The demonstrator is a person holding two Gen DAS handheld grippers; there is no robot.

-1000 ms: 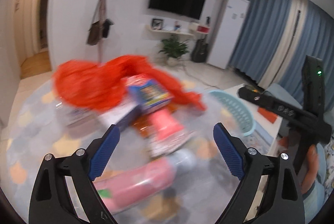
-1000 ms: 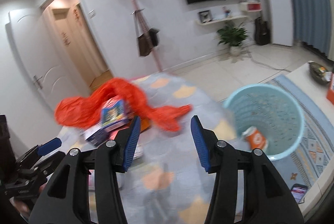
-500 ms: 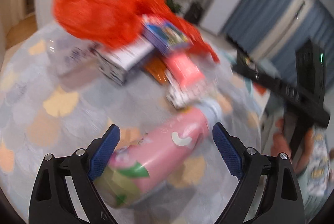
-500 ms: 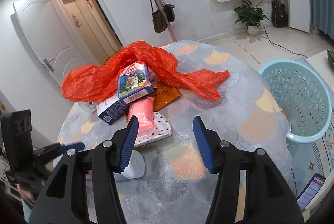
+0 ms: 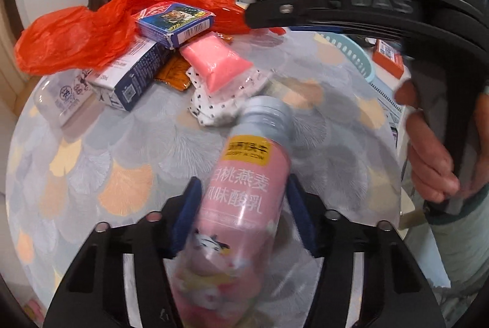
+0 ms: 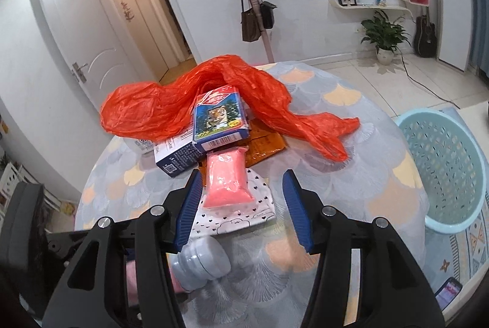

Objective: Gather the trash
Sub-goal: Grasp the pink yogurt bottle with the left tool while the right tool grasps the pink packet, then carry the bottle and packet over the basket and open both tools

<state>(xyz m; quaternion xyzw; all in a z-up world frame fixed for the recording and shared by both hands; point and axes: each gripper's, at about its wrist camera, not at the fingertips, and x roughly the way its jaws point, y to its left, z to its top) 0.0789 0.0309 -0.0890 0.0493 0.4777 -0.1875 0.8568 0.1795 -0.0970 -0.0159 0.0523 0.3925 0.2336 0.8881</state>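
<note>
A pink yogurt bottle [image 5: 244, 190] with a grey cap lies on the round table [image 5: 128, 144]. My left gripper [image 5: 243, 218] has its jaws closing around the bottle's body, and both blue pads touch its sides. The bottle's cap [image 6: 203, 262] shows low in the right wrist view. My right gripper [image 6: 243, 209] hovers open above a pink pouch [image 6: 226, 181] and a polka-dot packet [image 6: 244, 215], gripping nothing. Behind them lie a tiger-print box [image 6: 220, 117], a blue-and-white carton [image 6: 177, 157], an orange wrapper [image 6: 266, 144] and a red plastic bag [image 6: 171, 111].
A light blue plastic basket [image 6: 443, 175] stands on the floor beside the table's right edge. A phone [image 6: 447, 289] lies on the rug below it. A person's hand [image 5: 428, 163] holds the right gripper's handle at the right of the left wrist view.
My left gripper dropped down onto the pink bottle and its jaws narrowed from wide open to the bottle's sides. The right gripper drew closer to the trash pile, over the pink pouch.
</note>
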